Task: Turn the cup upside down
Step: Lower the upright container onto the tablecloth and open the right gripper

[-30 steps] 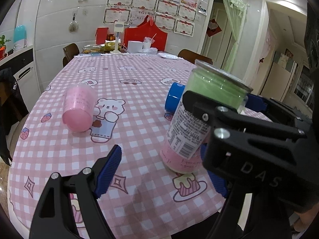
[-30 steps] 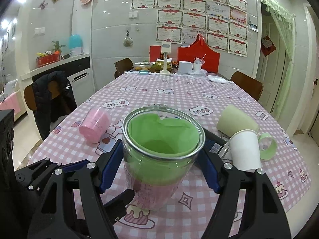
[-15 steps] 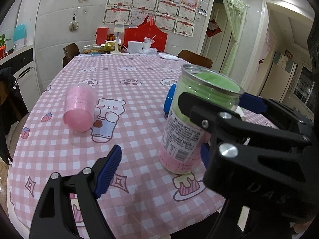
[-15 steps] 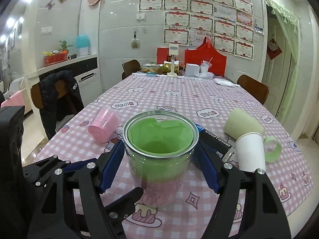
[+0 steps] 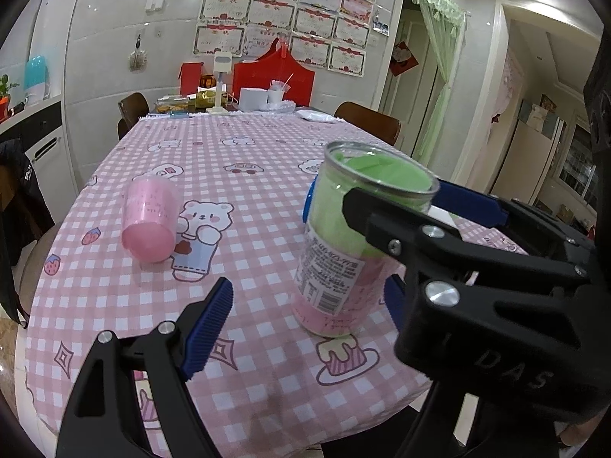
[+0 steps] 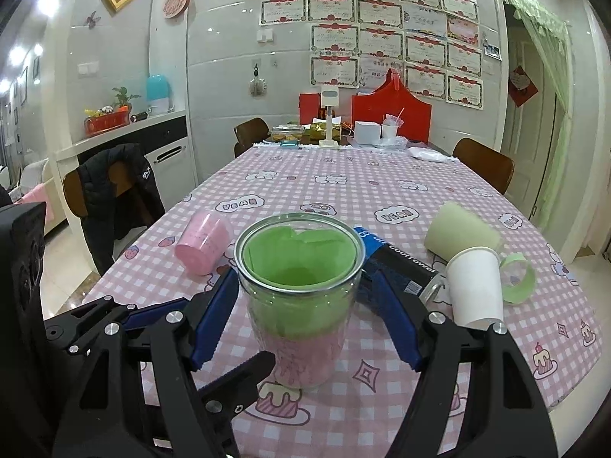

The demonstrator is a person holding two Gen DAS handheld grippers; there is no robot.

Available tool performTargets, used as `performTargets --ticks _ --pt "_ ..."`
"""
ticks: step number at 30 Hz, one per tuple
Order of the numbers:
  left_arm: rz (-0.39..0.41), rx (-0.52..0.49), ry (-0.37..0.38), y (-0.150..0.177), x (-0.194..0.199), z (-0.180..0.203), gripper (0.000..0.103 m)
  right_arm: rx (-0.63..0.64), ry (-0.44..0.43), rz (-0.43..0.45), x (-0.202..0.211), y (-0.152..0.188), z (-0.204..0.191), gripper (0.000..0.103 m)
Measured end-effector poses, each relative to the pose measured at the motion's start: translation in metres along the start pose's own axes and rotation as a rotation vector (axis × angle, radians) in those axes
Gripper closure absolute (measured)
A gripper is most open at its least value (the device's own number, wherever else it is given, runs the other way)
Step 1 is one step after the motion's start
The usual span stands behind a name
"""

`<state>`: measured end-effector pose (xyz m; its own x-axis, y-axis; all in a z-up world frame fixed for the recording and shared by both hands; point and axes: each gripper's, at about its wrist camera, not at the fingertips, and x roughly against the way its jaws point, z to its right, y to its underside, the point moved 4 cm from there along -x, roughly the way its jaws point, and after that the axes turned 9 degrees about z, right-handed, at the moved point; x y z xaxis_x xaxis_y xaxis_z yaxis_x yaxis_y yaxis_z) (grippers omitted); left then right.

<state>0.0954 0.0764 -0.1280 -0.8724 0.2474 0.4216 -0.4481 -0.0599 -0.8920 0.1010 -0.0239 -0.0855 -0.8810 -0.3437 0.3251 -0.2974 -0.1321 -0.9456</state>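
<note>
The cup (image 6: 299, 301), tilted a second ago, is now stood mouth-up on the counter (image 6: 382, 191); the right gripper (image 6: 301, 320) is opened wide around it, flip undone.

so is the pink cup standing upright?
No, the pink cup lies on its side on the checked tablecloth, left of the clear jar.

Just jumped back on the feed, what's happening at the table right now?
The right gripper has its jaws on either side of the clear cup, which stands upright, mouth up, on the pink checked tablecloth. Whether the pads actually press it is hard to tell. The left gripper is open and holds nothing. A pink cup, a pale green cup and a white cup lie on their sides nearby.
</note>
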Motion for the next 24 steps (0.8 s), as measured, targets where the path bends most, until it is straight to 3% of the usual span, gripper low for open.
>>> performTargets --ticks 24 --pt "0.078 -0.113 -0.069 -0.035 0.043 0.054 0.023 -0.106 0.047 0.149 0.076 -0.026 0.059 0.023"
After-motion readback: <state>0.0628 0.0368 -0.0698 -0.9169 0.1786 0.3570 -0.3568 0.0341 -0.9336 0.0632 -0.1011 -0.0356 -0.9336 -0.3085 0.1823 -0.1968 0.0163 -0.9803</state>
